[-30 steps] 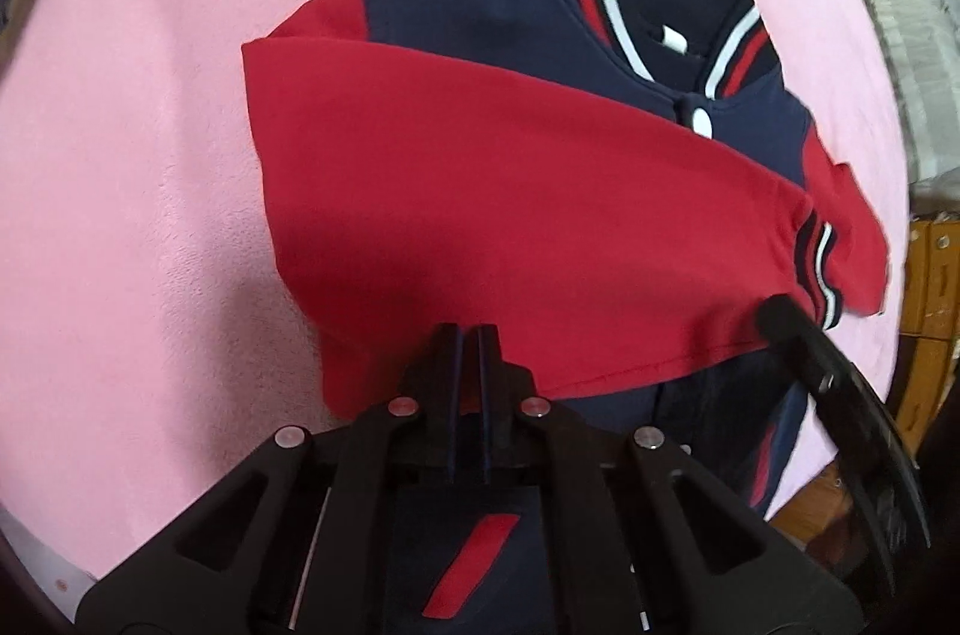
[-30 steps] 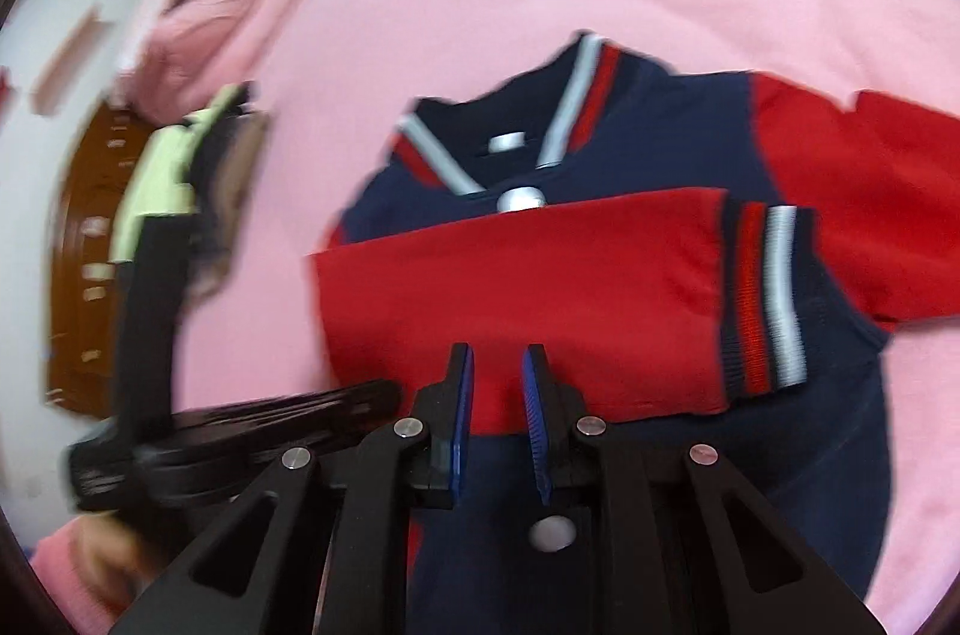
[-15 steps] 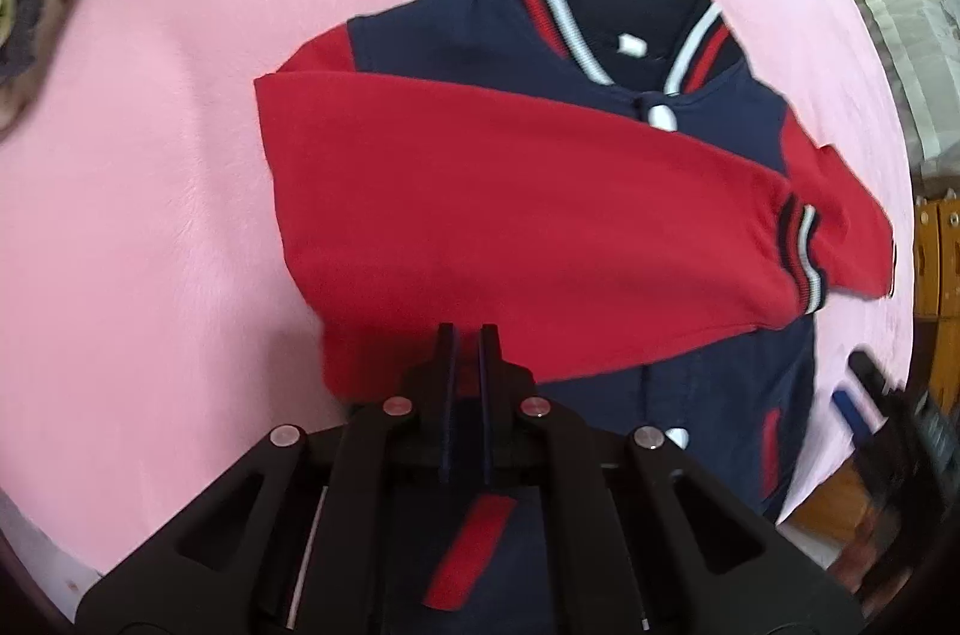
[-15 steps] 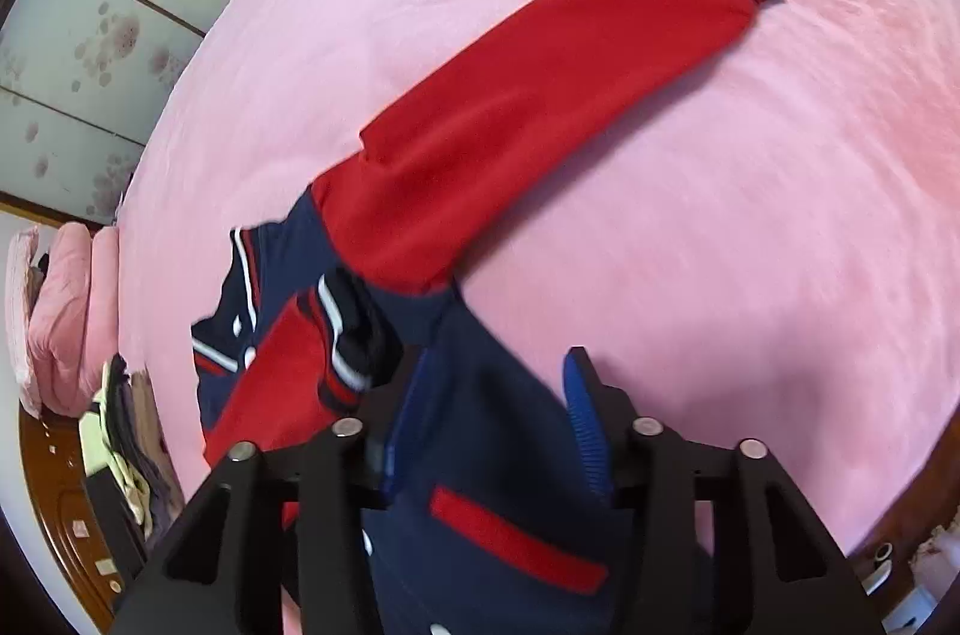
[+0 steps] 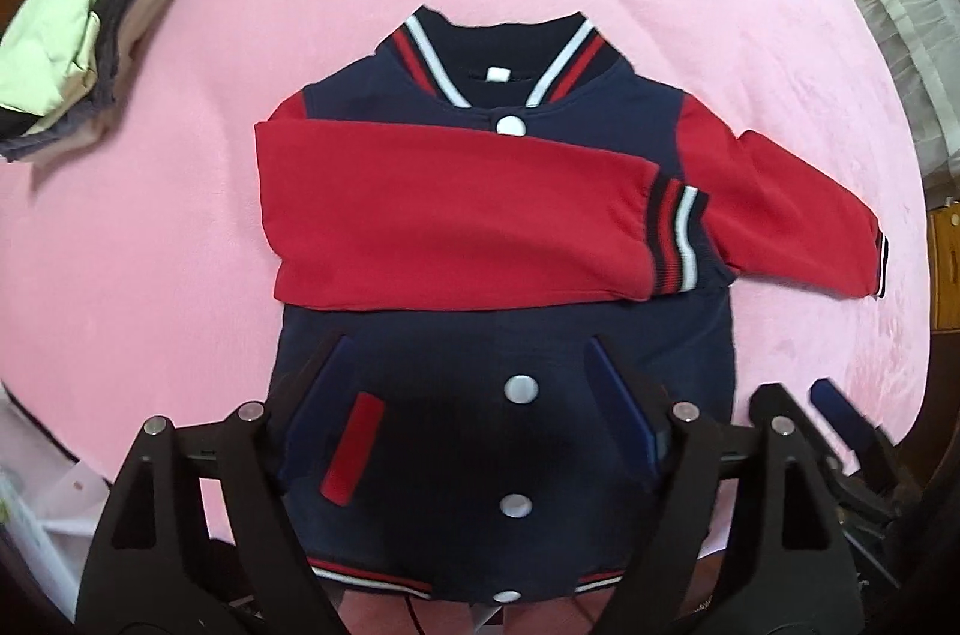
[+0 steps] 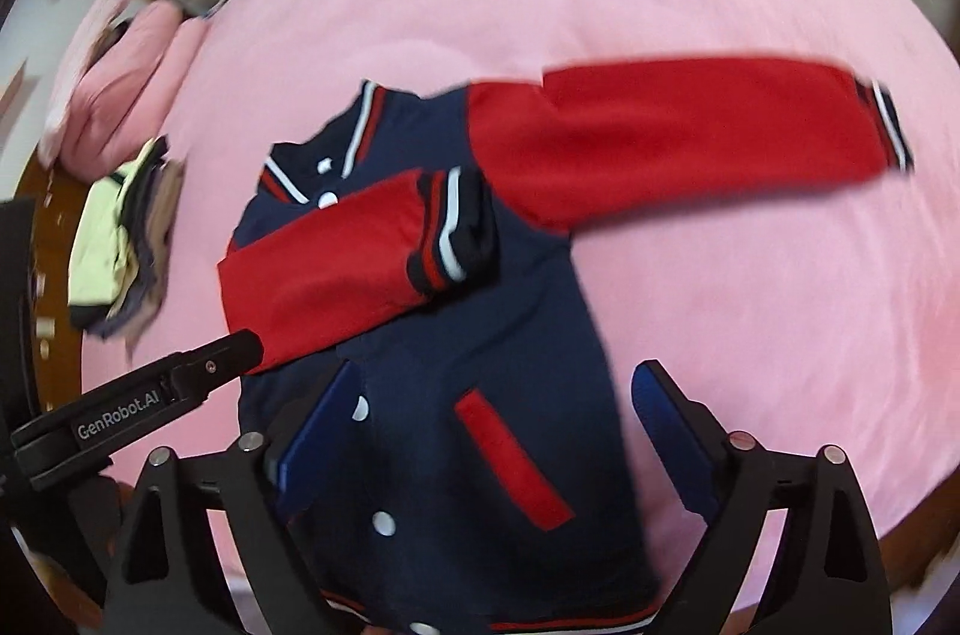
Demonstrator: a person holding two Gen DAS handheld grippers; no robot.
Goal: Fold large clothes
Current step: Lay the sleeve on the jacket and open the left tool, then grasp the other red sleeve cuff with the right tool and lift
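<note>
A navy jacket [image 5: 504,395] with red sleeves is laid flat, front up, on a pink bed [image 5: 300,5]. One sleeve [image 5: 456,215] is folded across the chest, its striped cuff [image 5: 678,239] near the opposite shoulder. The other sleeve [image 6: 690,137] is stretched out sideways on the bed. The left tongs [image 5: 480,395] are seen above the jacket's lower front, jaws opening, nothing gripped. The right tongs [image 6: 498,425] are held over the hem side, jaws opening wide, nothing gripped. A pile of folded clothes [image 5: 78,47] is seen near the bed edge, well apart from the jacket.
</note>
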